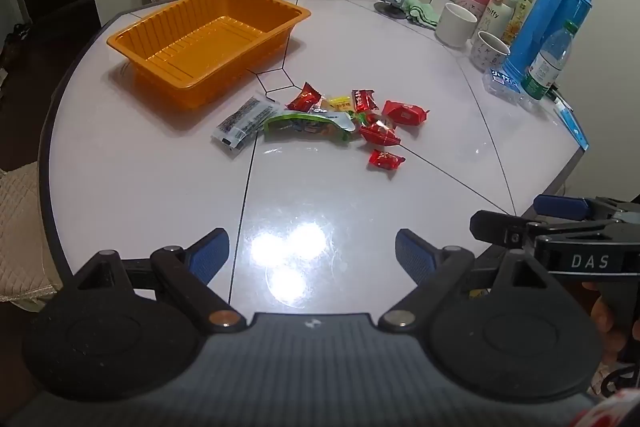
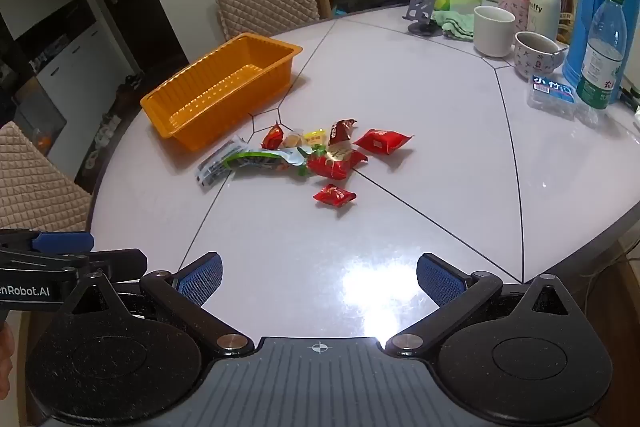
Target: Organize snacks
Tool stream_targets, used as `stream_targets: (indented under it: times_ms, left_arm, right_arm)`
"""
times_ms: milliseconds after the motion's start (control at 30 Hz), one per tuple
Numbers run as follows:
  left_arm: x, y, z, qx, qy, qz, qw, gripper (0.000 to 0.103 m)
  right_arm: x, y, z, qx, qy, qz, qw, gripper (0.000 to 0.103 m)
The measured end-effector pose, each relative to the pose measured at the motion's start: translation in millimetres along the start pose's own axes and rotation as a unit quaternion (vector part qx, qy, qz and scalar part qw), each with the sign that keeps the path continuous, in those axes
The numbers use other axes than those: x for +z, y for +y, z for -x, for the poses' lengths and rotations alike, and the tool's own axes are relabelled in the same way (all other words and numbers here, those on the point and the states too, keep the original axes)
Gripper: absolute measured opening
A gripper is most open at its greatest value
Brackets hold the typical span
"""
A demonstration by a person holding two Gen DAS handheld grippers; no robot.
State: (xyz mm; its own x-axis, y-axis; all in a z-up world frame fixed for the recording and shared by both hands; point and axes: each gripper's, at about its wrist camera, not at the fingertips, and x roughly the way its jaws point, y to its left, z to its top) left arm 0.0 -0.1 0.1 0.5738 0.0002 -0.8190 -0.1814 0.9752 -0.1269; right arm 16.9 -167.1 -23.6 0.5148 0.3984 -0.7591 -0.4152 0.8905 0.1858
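Observation:
An empty orange plastic tray (image 1: pixel 132 41) (image 2: pixel 160 109) sits at the far left of the round white table (image 1: pixel 360 211) (image 2: pixel 400 227). Just right of it lies a loose pile of wrapped snacks (image 1: pixel 320 119) (image 2: pixel 308 155): several red candies, a yellow one, a green packet (image 1: pixel 308 127) (image 2: pixel 256 161) and a grey-black packet (image 1: pixel 242 123) (image 2: pixel 214 167). One red candy (image 1: pixel 385 159) (image 2: pixel 334 195) lies nearest to me, apart from the pile. My left gripper (image 1: pixel 312 255) and my right gripper (image 2: pixel 320 277) both hover open and empty over the near table edge, well short of the snacks.
Along the far right edge stand a blue thermos (image 1: pixel 548 15) (image 2: pixel 600 3), a water bottle (image 1: pixel 550 63) (image 2: pixel 604 47), mugs (image 1: pixel 456 25) (image 2: pixel 494 31), small flasks, a seed box, a tissue pack and a phone stand. Quilted chairs stand behind and left of the table.

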Motion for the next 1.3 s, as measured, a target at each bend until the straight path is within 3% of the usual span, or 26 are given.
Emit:
stream_targets:
  times_ms: [1300]
  left_arm:
    - [10,-3,-7,-0.007,0.002,0.003,1.0,0.089]
  right_arm:
    - [6,-7,-2,0.0,0.003,-0.003,1.0,0.103]
